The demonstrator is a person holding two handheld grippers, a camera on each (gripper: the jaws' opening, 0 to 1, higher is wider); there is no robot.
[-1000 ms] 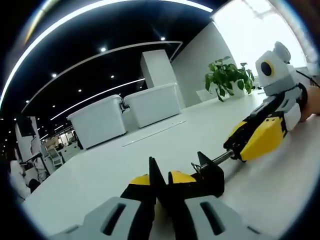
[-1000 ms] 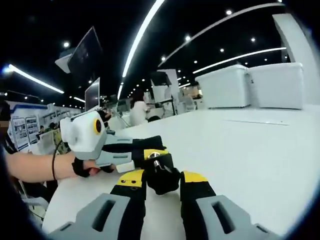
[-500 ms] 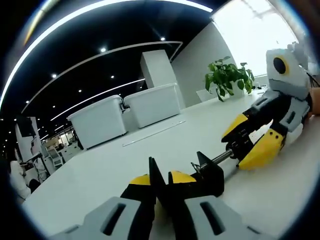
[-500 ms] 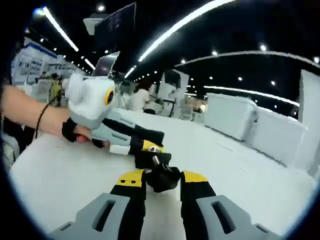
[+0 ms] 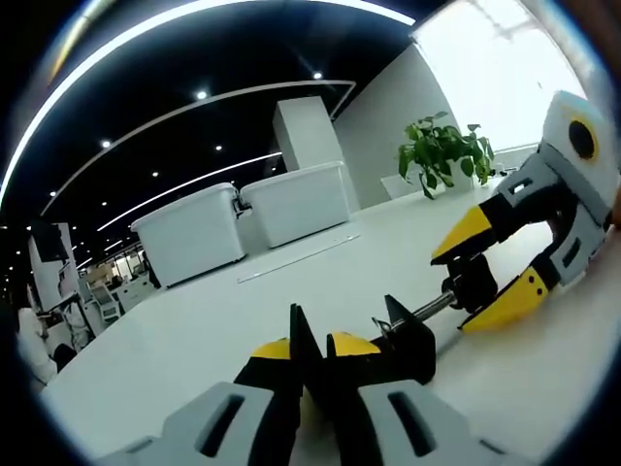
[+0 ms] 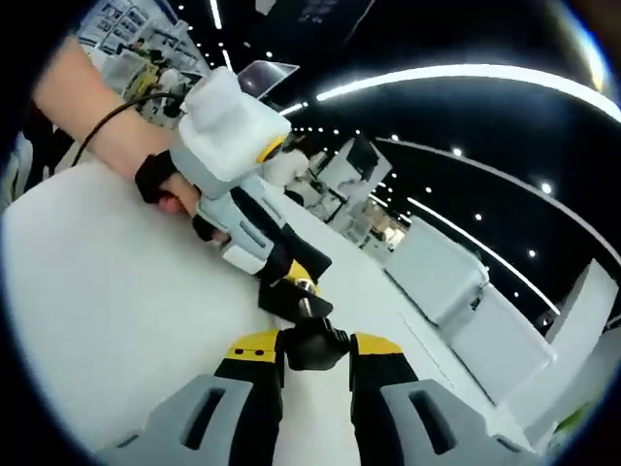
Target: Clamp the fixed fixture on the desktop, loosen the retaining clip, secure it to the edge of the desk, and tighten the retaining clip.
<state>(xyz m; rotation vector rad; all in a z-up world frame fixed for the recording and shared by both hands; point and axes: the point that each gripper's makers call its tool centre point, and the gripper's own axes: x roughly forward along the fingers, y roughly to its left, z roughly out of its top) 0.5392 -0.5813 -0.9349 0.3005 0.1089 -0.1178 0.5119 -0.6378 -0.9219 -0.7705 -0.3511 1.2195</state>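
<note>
A broad white table (image 5: 291, 291) runs toward two white bins (image 5: 243, 218) and a leafy plant (image 5: 441, 150) under curved ceiling lights. The left claw (image 5: 312, 361) is clamped on the black clamp (image 5: 403, 335) lying on the table near the camera. The right claw (image 6: 315, 351) pinches the clamp's screw knob (image 6: 312, 342), rolled sideways.
</note>
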